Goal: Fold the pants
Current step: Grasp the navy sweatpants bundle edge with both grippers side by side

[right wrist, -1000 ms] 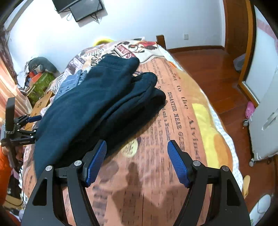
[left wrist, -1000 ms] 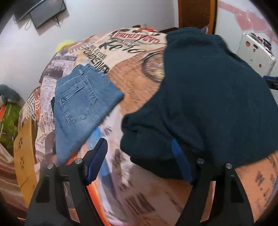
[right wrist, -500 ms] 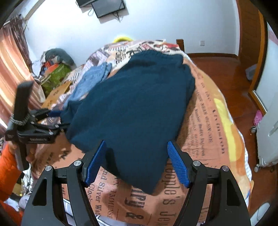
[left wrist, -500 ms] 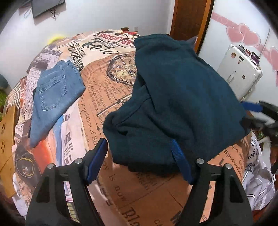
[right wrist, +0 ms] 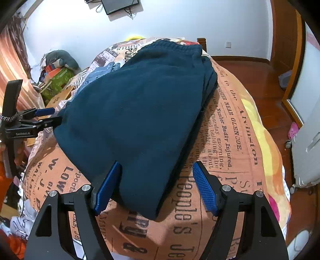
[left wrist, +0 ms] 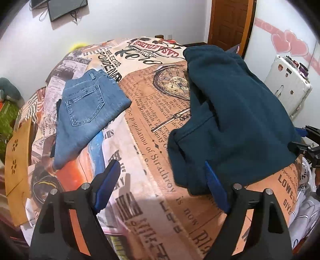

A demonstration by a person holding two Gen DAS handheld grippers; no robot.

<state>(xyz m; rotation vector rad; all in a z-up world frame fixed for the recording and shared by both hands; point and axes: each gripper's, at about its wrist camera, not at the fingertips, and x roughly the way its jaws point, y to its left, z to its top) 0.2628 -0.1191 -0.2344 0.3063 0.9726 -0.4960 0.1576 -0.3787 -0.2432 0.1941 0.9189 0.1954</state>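
Note:
Dark teal fleece pants point(left wrist: 236, 120) lie folded over on the newspaper-print bed cover point(left wrist: 152, 152), on its right side; they also show in the right wrist view point(right wrist: 140, 112). My left gripper point(left wrist: 163, 185) is open and empty, just off the pants' near left corner. My right gripper point(right wrist: 157, 185) is open and empty, with its jaws either side of the pants' near edge. Each gripper shows in the other's view, at the pants' side edges point(left wrist: 306, 140) point(right wrist: 38, 120).
Folded blue jeans point(left wrist: 86, 112) lie on the left of the bed. A white suitcase point(left wrist: 288, 88) stands at the right. A wooden door point(left wrist: 230, 20), a wall TV point(right wrist: 120, 6) and a clutter pile point(right wrist: 56, 74) by the curtain ring the bed.
The teal pants went from a loose heap to lying flat and folded over. Both grippers have drawn back to the pants' near edge and stayed open.

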